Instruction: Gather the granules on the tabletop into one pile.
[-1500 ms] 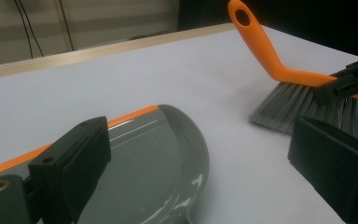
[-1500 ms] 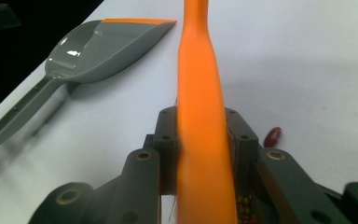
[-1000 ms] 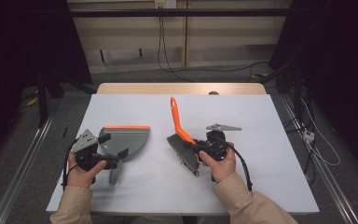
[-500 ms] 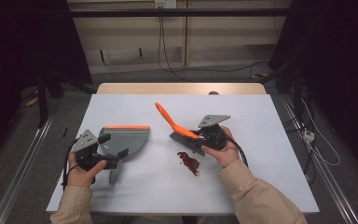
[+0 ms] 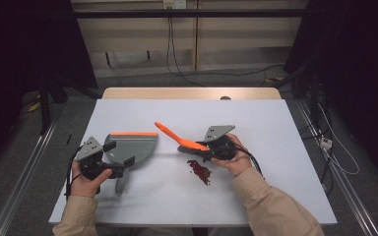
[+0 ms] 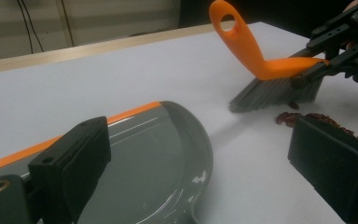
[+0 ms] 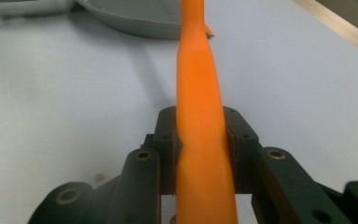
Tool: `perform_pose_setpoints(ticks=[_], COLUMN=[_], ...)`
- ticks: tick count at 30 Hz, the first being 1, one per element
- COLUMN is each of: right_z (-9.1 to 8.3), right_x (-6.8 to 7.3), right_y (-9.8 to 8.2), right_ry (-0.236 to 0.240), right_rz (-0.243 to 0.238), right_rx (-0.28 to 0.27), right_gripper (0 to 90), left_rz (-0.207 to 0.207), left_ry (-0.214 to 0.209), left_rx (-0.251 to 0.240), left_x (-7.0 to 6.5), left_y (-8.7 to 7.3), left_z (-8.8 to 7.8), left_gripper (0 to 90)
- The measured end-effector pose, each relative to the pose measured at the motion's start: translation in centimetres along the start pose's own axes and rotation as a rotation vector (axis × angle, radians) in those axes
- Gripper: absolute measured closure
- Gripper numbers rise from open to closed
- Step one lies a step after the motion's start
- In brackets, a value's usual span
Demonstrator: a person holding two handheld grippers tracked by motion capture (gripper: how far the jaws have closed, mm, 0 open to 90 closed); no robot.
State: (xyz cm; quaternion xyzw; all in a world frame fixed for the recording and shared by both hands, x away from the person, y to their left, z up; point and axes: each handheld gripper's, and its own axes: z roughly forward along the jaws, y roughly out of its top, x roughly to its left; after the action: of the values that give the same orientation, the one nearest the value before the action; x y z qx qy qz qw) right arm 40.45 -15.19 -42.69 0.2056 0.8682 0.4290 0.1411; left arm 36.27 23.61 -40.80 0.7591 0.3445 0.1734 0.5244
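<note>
Between dustpan (image 5: 130, 146) and right gripper (image 5: 207, 147): red crumb pile (image 5: 200, 170), lying just toward the person from brush (image 5: 182, 141) bristles. Right gripper clamps brush handle; left gripper (image 5: 120, 171) looks clamped on dustpan handle, mouth facing pile. Sweep goes leftward, I'd guess.

white table (image 5: 285, 147) on grey floor (image 5: 24, 162), cables (image 5: 170, 44) along the back wall.
</note>
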Motion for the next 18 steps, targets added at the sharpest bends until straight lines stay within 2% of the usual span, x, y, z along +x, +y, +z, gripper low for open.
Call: perform_pose_setpoints(ticks=[8,14,18], right_z=[-0.4,-0.7,-0.7], right_x=[1.5,1.9,2.0], right_y=[0.0,-0.1,0.1], right_ry=[0.054,0.083,0.057], right_rz=[-0.029,-0.021,-0.032], right_rx=[-0.003,-0.010,-0.010], right_gripper=[71.2,71.3,71.3], left_rz=[0.000,-0.001,-0.001], left_ry=[0.004,0.003,0.001], left_rx=[-0.007,-0.005,-0.004], left_x=[0.0,-0.1,-0.1], left_y=[0.1,0.1,0.1], left_z=[-0.2,-0.2,-0.2], left_gripper=[5.7,5.7,5.7])
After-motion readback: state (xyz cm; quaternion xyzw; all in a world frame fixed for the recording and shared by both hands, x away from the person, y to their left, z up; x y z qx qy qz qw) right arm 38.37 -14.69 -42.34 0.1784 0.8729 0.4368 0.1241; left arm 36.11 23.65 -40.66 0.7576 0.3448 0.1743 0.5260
